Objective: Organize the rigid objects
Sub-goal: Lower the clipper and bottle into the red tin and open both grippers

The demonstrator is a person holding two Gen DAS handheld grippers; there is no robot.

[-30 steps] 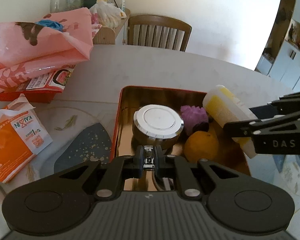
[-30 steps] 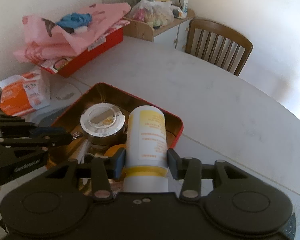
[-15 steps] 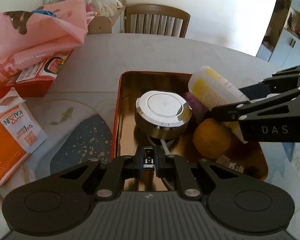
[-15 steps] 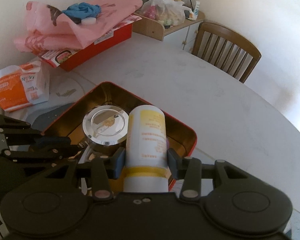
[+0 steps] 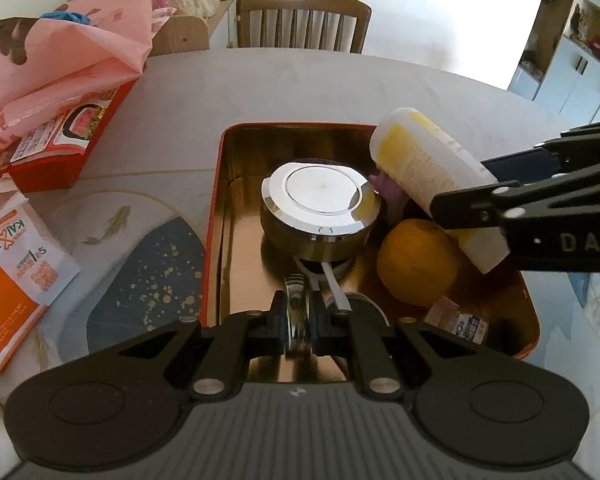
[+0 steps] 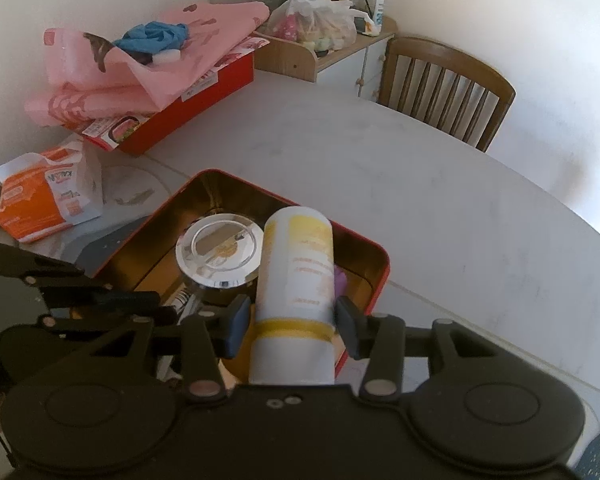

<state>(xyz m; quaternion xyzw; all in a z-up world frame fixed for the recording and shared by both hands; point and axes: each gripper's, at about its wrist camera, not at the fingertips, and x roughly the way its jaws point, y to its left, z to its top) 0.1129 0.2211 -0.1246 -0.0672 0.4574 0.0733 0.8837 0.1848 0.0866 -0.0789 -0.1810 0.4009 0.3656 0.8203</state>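
A red tin (image 5: 214,216) with a gold inside stands on the pale worktop (image 5: 300,88). In its middle sits a round steel jar (image 5: 320,204) with a mirror lid. To the right of the jar lie an orange (image 5: 418,262) and, behind it, a purple thing (image 5: 388,188) mostly hidden.

The left tongs (image 5: 299,310) reach into the near end of the tin, clamped tight on a small metal piece (image 5: 296,292) whose nature I cannot tell; a white strip (image 5: 334,286) lies just beside it.

The right tongs (image 6: 296,320) come in from the right, over the tin's right side. Between them is a white bottle (image 6: 296,272) with yellow print, tilted with its far end over the tin beside the jar. The jaws are opening, and gaps show between the pads and the bottle.

Left of the tin lie an orange packet (image 5: 12,264) and a red box (image 5: 60,136) under pink bags (image 5: 60,52). A wooden chair (image 5: 304,20) stands at the far side.
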